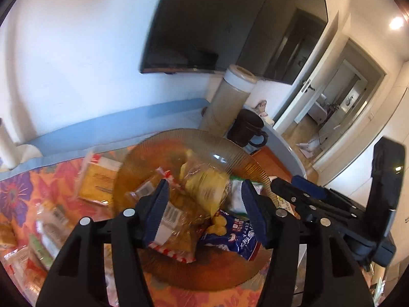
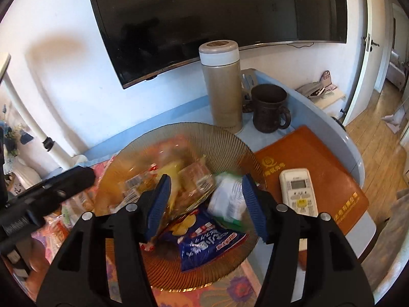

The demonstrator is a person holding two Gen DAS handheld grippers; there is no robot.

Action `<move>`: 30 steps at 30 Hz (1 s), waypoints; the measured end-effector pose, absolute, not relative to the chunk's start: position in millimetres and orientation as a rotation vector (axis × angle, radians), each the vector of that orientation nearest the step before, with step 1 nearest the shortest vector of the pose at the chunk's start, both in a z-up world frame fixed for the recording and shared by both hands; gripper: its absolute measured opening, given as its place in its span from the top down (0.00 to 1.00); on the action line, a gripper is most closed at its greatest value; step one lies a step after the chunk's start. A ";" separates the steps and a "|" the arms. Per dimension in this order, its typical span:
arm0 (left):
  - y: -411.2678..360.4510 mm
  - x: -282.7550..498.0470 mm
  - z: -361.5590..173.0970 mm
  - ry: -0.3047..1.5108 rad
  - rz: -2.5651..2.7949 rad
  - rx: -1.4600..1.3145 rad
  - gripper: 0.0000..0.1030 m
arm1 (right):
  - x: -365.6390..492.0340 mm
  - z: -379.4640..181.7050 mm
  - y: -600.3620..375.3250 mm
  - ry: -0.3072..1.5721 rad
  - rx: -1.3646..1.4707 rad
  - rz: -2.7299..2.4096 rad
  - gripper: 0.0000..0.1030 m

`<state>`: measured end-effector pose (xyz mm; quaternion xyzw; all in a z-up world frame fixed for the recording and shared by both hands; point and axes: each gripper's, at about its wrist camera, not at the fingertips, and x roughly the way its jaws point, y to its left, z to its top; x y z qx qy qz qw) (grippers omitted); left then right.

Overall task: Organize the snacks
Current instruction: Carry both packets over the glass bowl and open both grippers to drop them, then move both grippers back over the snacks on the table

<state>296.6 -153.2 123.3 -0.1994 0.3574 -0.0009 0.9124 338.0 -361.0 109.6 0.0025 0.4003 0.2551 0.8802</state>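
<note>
Hovering above the amber glass bowl [image 2: 230, 140], both the left gripper [image 1: 204, 212] and right gripper [image 2: 204, 204] stand open and empty, with snack packets [image 2: 207, 243] heaped inside it and a thermos [image 2: 222, 87] behind it.

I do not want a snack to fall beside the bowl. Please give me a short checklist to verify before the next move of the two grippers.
1. Left gripper free of any packet: ok, open, nothing pressed between the pads.
2. Right gripper free: ok, open.
3. Packets inside the amber glass bowl: ok for the blue chips bag and the white and green packet.
4. Packets settled: cannot tell, several are blurred.
5. Snacks left on the floral cloth: not ok, some lie beside the bowl.
</note>
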 end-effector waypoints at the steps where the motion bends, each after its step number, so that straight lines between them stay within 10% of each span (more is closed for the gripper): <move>1: -149.6 287.1 128.5 0.720 0.000 -0.418 0.44 | 333.6 111.9 -361.8 0.832 0.009 0.541 0.42; 19: -28.6 31.6 256.1 0.477 0.304 -0.482 0.39 | 187.9 189.6 -274.4 0.670 -0.111 0.886 0.39; 30: 35.3 -5.6 114.9 0.697 0.444 -0.607 0.36 | 153.5 103.5 -153.9 0.875 -0.256 1.099 0.39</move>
